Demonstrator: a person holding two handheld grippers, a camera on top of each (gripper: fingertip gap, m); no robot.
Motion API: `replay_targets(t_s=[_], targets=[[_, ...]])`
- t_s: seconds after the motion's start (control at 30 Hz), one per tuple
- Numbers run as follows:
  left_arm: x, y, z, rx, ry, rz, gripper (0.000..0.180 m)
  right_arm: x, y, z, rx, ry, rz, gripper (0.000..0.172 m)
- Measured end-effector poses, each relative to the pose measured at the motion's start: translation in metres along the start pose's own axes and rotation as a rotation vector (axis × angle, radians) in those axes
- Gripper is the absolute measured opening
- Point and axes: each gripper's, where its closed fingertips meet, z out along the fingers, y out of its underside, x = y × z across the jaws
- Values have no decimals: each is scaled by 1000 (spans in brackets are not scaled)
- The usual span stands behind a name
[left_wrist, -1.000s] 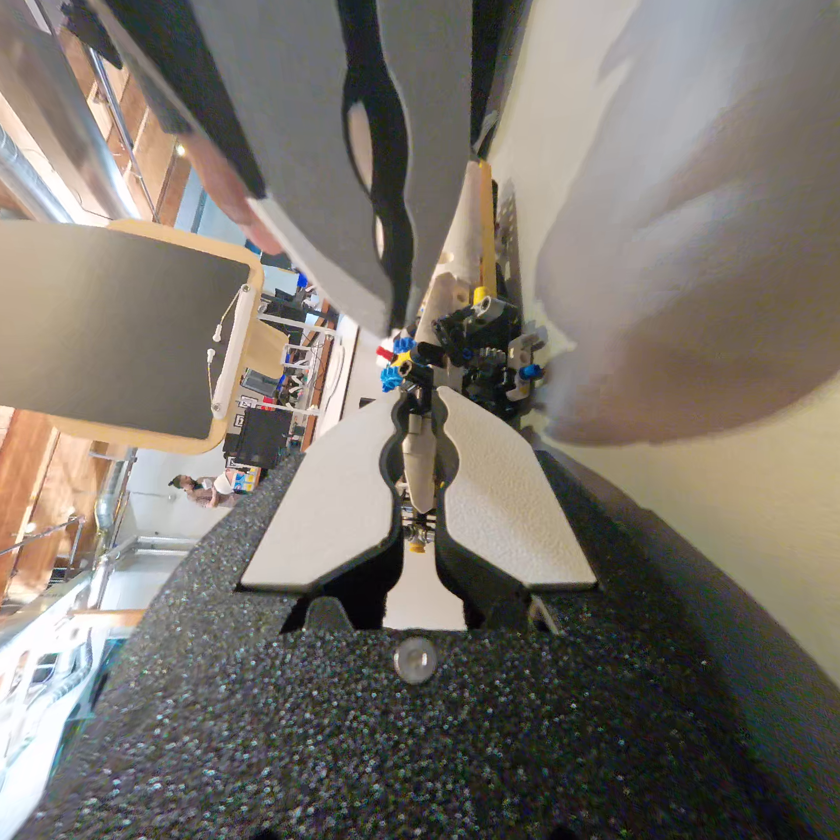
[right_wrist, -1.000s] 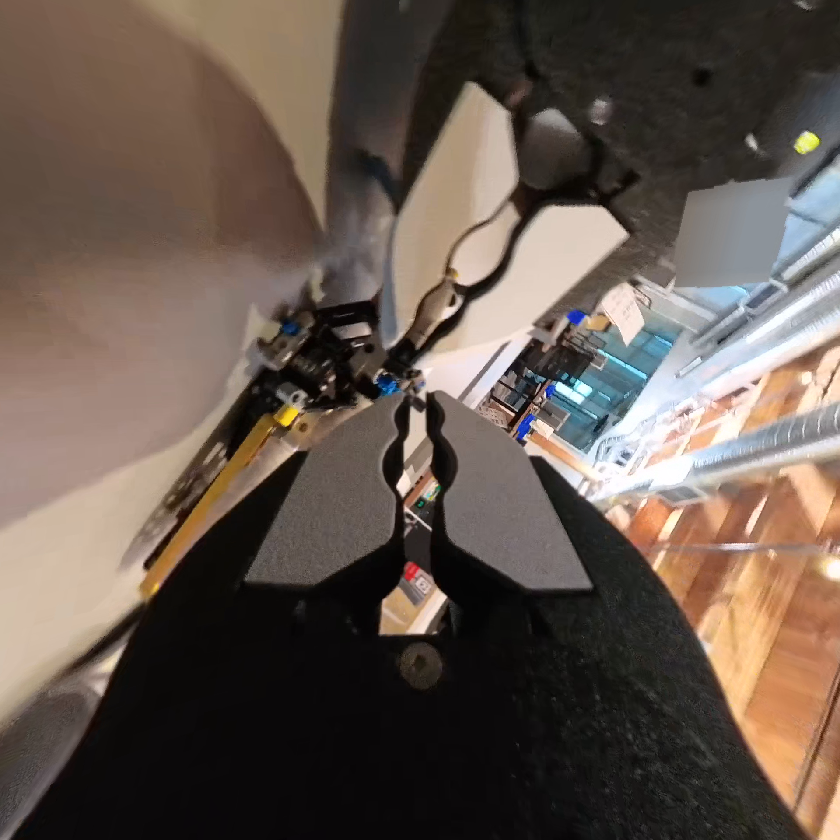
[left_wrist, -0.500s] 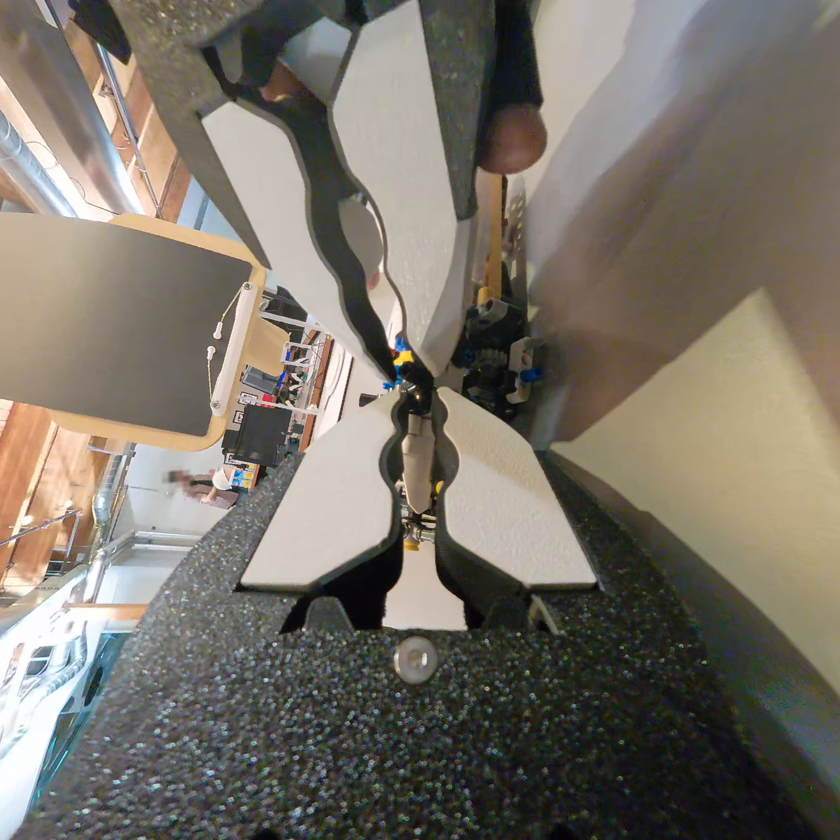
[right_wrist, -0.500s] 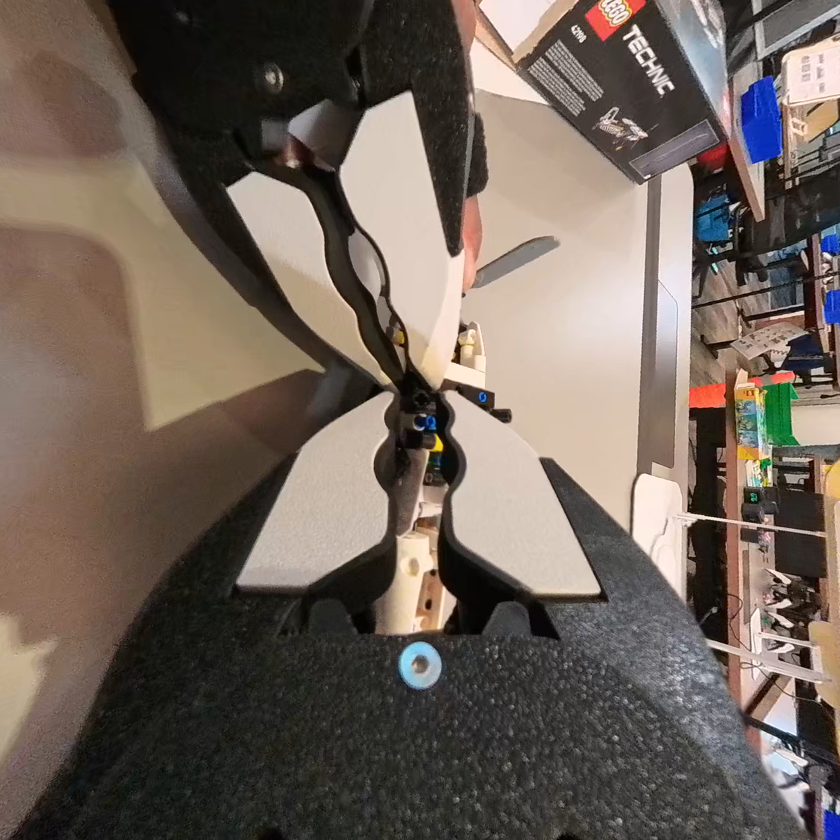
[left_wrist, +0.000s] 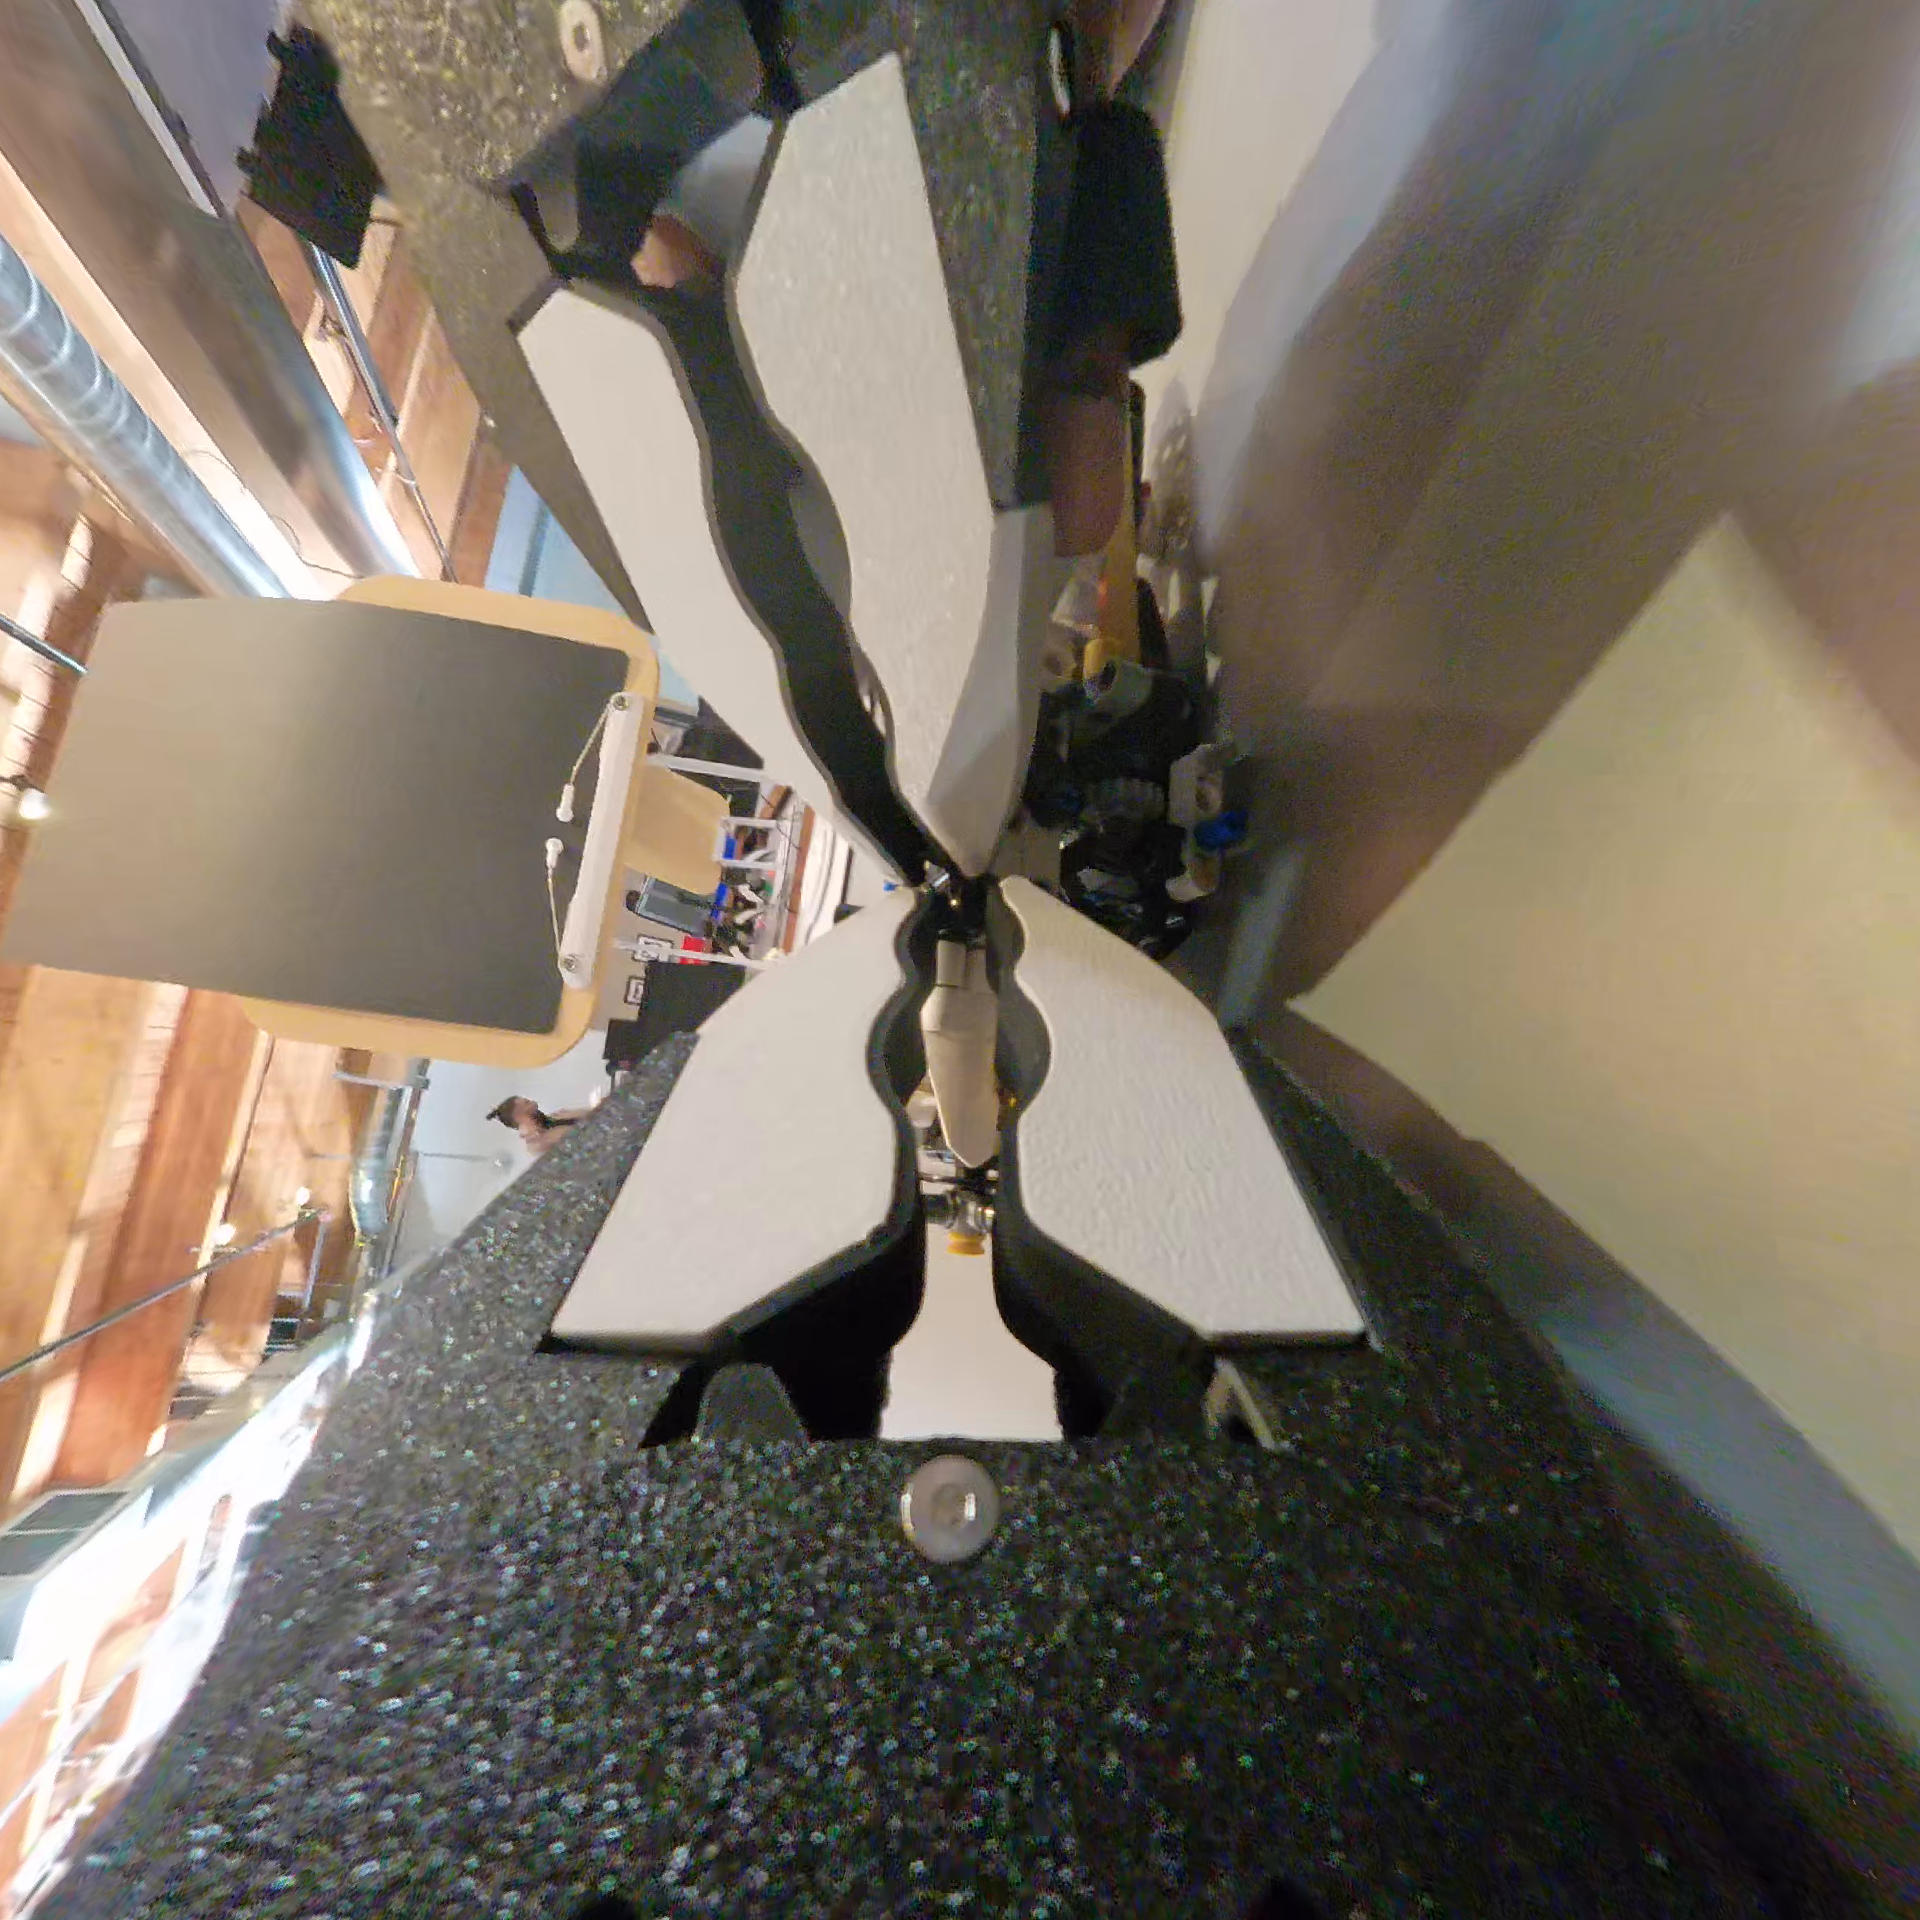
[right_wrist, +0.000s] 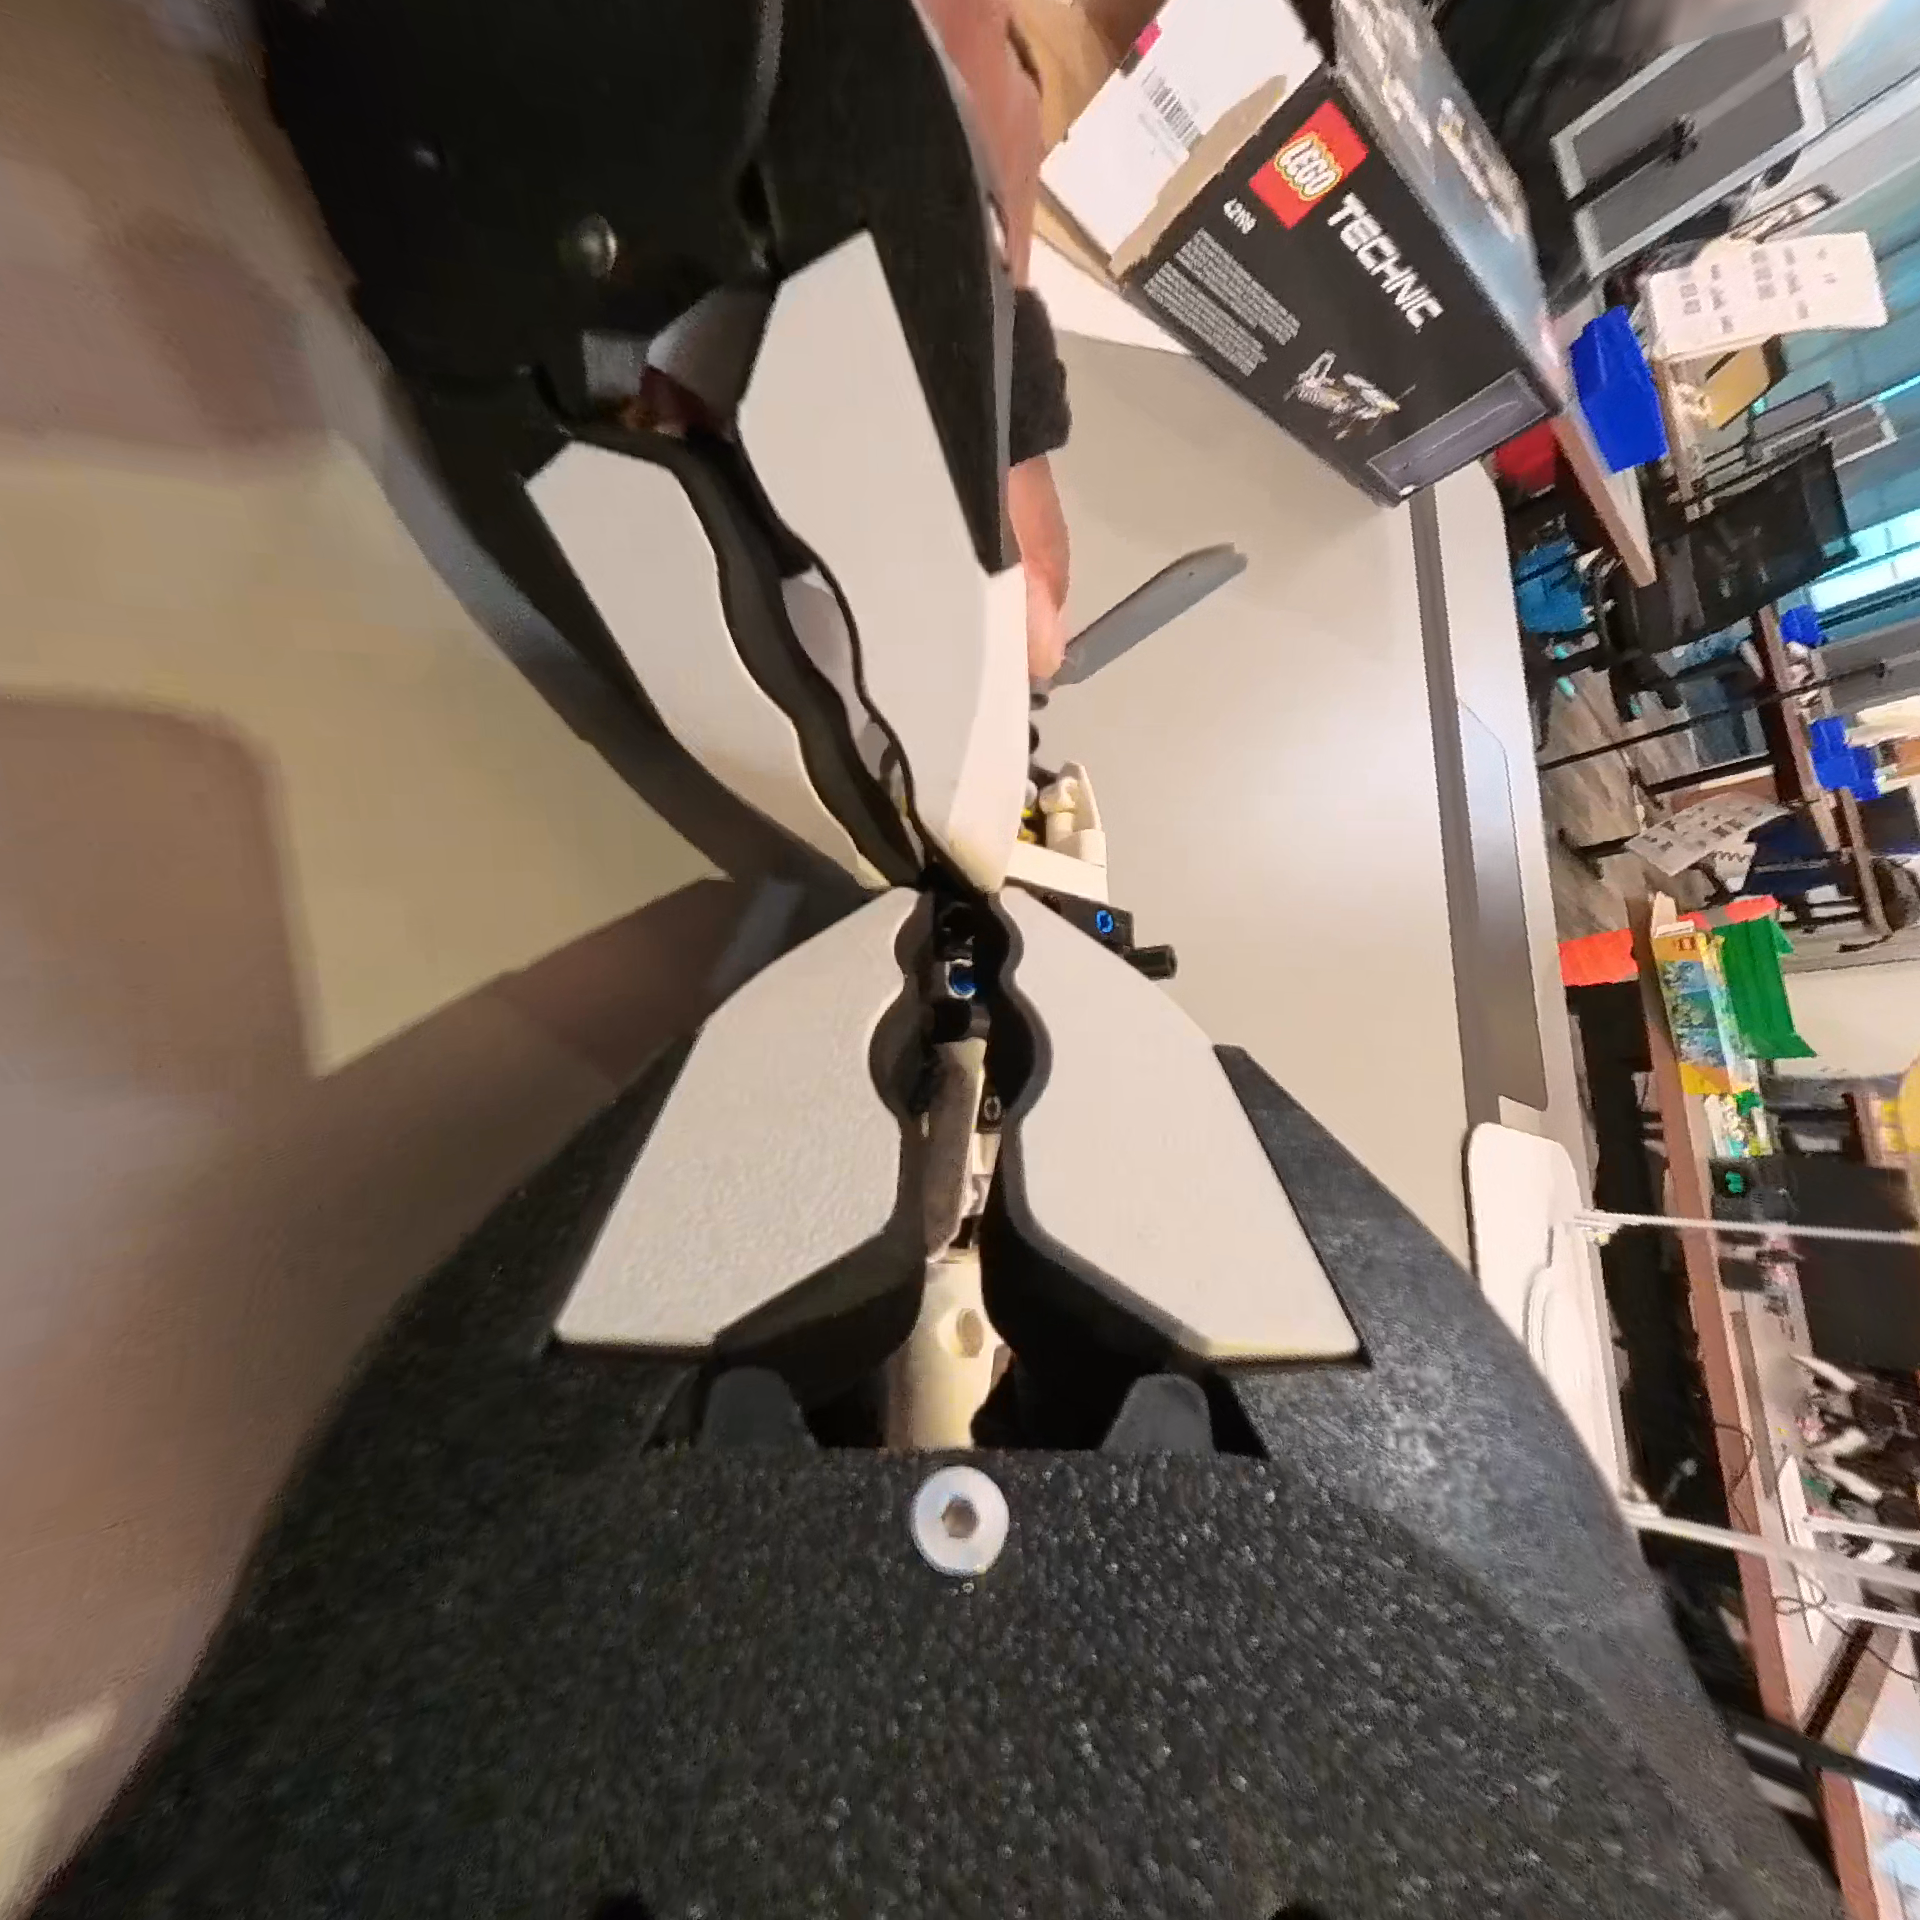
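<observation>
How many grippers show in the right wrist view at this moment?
2. The right gripper fills the lower middle, closed on a toy brick model. The left gripper reaches in from above, tip to tip with it.

Rt gripper clamped on brick-built model, black/white w/ blue pins, pads pressing both sides. Lt gripper tip-to-tip opposite, closed on same model, prob. White part pokes out just beside tips. Grey blade beyond, over pale table. Dark printed box at far edge.
</observation>
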Motion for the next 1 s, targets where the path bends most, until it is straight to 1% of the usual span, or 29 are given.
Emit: replay_targets(t_s=[0.07,0.17,0.3,0.93,0.97,1.0], targets=[[0,-1,-1,18,3,-6,11,-1,0,-1,37,20,6,8],[0,-4,-2,34,-3,2,11,-2,0,-4,83,13,88,8],[0,-8,-2,58,0,1,11,-3,2,-8,109,8,115,7],[1,-13,-8,104,14,-20,11,-5,7,-17,94,-2,96,8],[1,-13,-9,105,15,-21,10,-4,9,-17,90,1,97,8],[4,-9,-10,87,40,-16,2,1,15,-20,63,28,99,7]])
